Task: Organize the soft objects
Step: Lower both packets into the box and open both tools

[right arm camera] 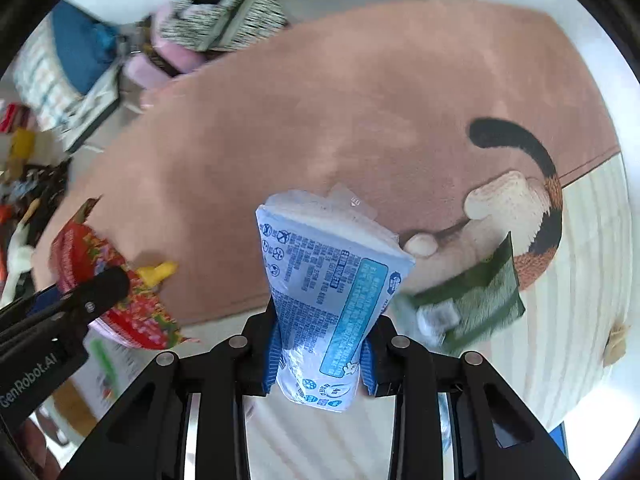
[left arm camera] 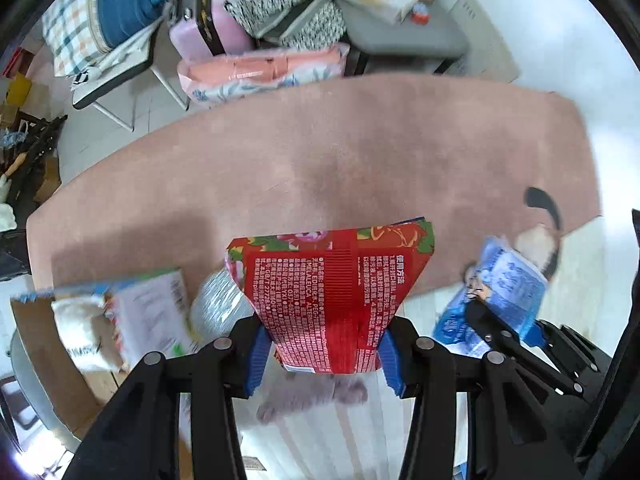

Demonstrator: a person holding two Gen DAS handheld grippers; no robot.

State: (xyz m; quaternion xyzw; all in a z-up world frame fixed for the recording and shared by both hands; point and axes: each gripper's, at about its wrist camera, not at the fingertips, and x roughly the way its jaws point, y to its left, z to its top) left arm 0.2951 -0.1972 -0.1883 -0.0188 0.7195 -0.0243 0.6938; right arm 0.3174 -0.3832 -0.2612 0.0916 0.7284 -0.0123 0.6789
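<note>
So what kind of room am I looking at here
Probably a lived-in room at home, maybe a bedroom or living room. A pink rug with a cartoon animal covers the floor, folded bedding is heaped at the back, and a plaid pillow sits on a chair.

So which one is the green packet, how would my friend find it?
Look at the big pink rug with the cat tail drawn on it. Just off its near edge, on the pale striped floor, lies the green packet, right of the blue pack in the right fingers. It is the only dark green, flat one.
</note>
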